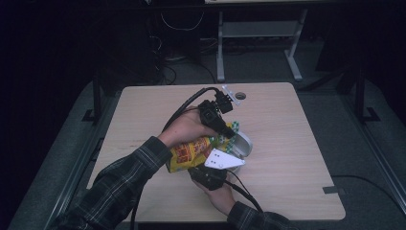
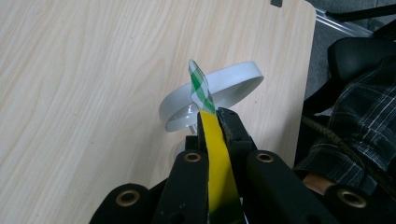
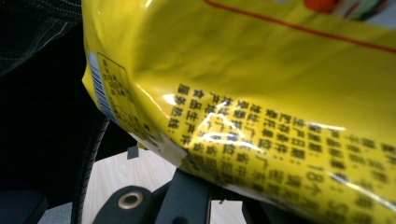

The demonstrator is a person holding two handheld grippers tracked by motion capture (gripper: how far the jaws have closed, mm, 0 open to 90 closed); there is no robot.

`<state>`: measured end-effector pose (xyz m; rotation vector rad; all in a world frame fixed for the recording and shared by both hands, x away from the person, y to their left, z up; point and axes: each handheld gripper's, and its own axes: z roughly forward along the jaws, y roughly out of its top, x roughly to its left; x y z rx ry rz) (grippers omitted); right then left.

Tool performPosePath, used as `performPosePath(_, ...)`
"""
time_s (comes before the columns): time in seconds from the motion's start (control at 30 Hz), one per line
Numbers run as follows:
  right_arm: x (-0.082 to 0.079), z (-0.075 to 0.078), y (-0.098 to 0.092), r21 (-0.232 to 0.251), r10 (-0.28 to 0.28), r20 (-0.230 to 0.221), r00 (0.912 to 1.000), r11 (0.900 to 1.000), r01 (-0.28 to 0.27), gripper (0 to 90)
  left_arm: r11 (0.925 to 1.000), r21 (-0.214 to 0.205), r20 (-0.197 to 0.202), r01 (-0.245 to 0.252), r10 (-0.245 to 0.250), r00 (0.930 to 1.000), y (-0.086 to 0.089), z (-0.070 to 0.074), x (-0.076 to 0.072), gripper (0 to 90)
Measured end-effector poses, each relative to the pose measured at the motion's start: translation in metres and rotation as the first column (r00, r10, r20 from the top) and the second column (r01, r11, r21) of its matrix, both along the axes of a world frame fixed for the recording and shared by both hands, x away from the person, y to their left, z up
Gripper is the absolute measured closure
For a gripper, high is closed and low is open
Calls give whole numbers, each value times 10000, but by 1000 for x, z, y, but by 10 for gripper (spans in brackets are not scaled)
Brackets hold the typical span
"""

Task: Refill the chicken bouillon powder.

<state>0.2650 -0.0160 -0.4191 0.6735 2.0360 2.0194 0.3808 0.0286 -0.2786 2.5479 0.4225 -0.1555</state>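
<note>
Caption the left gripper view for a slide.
Left gripper pinches the yellow snack bag's green-checked edge above a white bowl on the wooden table.

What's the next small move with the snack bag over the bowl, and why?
Probably pull the two grippers apart to tear the top open. The left gripper is shut on the yellow bag at its green-checked top edge, right above the white bowl, and the right gripper seems to hold the bag's lower end. Nothing looks poured into the bowl yet.

Left tool (image 2: 215, 122) clamped shut, right tool (image 1: 210, 167) state unclear
</note>
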Motion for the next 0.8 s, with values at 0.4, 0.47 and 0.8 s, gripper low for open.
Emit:
performPosePath(0.4, 0, 0, 0, 89, 33, -118, 9999, 10000, -32, 899, 9997, 251, 83, -64, 62, 9999, -3, 1, -1, 895)
performPosePath(0.47, 0, 0, 0, 133, 43, -137, 9999, 9999, -41, 899, 9996, 278, 64, -103, 102, 9999, -4, 1, -1, 896)
performPosePath(0.8, 0, 0, 1, 169, 81, -141, 9999, 9998, -79, 899, 9991, 415, 111, -27, 23, 9999, -5, 1, -2, 899)
